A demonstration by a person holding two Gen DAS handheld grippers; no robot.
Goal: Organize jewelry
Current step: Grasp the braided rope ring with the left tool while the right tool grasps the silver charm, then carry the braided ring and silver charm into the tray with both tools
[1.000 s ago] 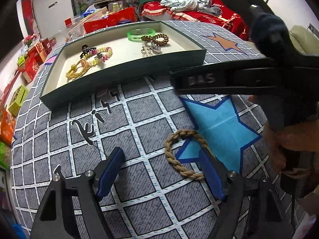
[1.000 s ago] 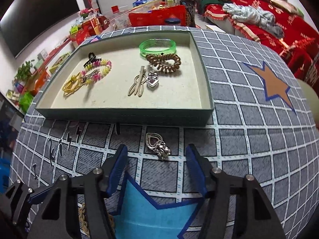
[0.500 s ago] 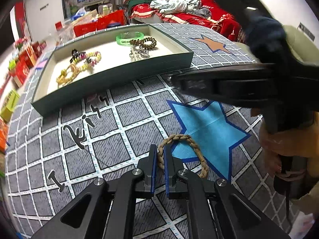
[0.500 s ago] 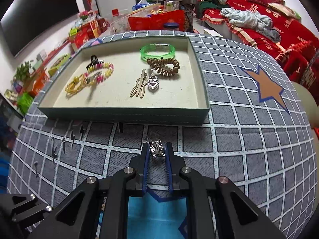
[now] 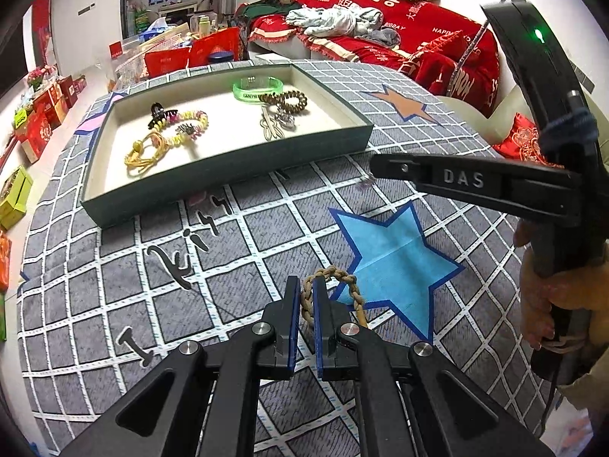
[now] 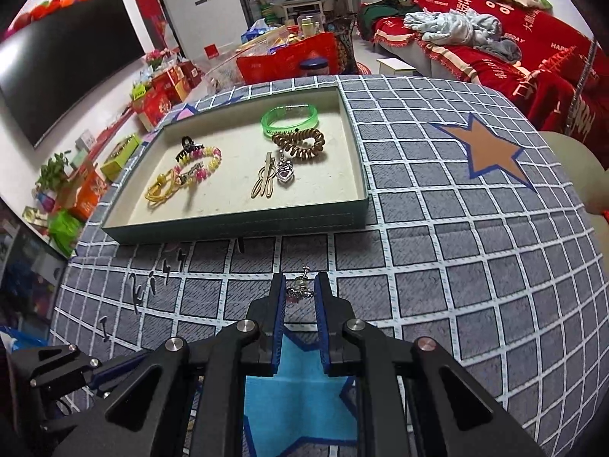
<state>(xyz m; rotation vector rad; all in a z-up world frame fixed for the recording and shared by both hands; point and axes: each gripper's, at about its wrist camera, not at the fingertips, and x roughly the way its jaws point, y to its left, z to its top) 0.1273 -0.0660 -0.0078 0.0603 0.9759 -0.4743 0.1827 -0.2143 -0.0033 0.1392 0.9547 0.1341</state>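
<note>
Grey checked cloth with white grid lines and a blue star patch [image 5: 396, 262] covers the table, in a living room with a red-draped sofa behind and gift boxes along the wall. At the far side of the cloth sits a shallow dark-green tray with a cream lining [image 6: 243, 224], which holds a translucent green bangle [image 6: 289, 119], a brown coiled hair tie [image 6: 300, 144], a silver heart pendant [image 6: 285, 173], a gold-toned hair clip [image 6: 262, 184], a pink-and-yellow beaded bracelet [image 6: 200, 165], a black claw clip [image 6: 186, 144] and a yellow cord hair tie [image 6: 161, 190]. The step in hand looks like the carry: both pieces are gripped and appear lifted off the cloth, near its front edge and well apart from the tray. The left gripper [image 5: 306, 297] has its blue pads pressed together on one side of a tan braided rope bracelet [image 5: 344, 282], whose loop hangs out to the right. The right gripper [image 6: 298, 293] pinches a small silver heart-shaped earring [image 6: 298, 291] between its pads, the post sticking up above them. Both tools point forward toward the tray, held low over the cloth, the right one slightly ahead of the left. The next move probably calls for raising each piece over the tray's near wall, finding bare lining, perhaps the front right corner, and spreading the pads only once above it. The earring is small and could slip or snag.
</note>
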